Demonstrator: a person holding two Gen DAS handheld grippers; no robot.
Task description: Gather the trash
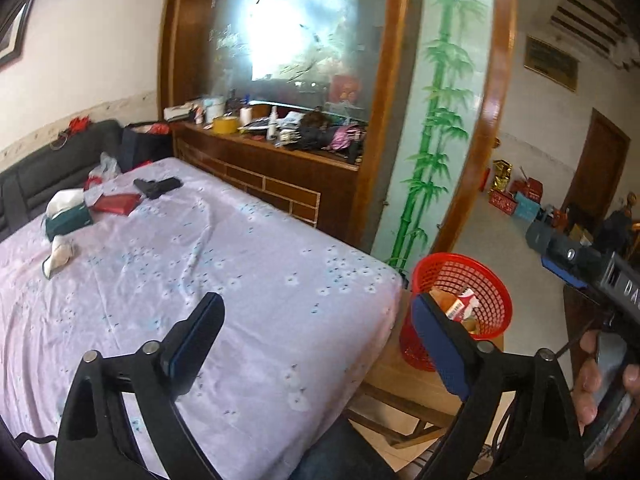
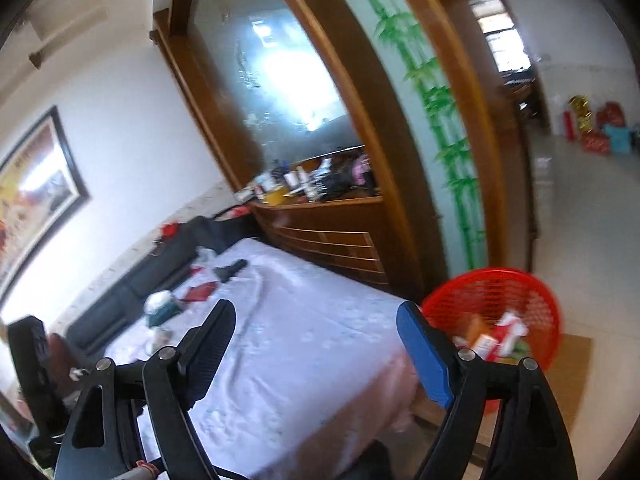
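We hold the left gripper (image 1: 320, 344) and right gripper (image 2: 320, 348) released and empty above the bed (image 1: 240, 248), the red basket (image 1: 480, 276) just beyond their right fingers.

Right wrist view is motion-blurred: packets in the red mesh plastic wastebasket (image 2: 516, 292) are unreadable; its base is hidden.

The left claw (image 1: 316, 336) stands wide apart with nothing between its fingers, above the near corner of a bed (image 1: 248, 248) covered in a pale floral sheet. At four o'clock a red mesh basket (image 1: 480, 280) holds packets. Toward ten o'clock on the sheet lie a tissue pack (image 1: 66, 216), a red wallet (image 1: 116, 203) and a black object (image 1: 156, 186). A hand (image 1: 600, 380) shows at the right edge.
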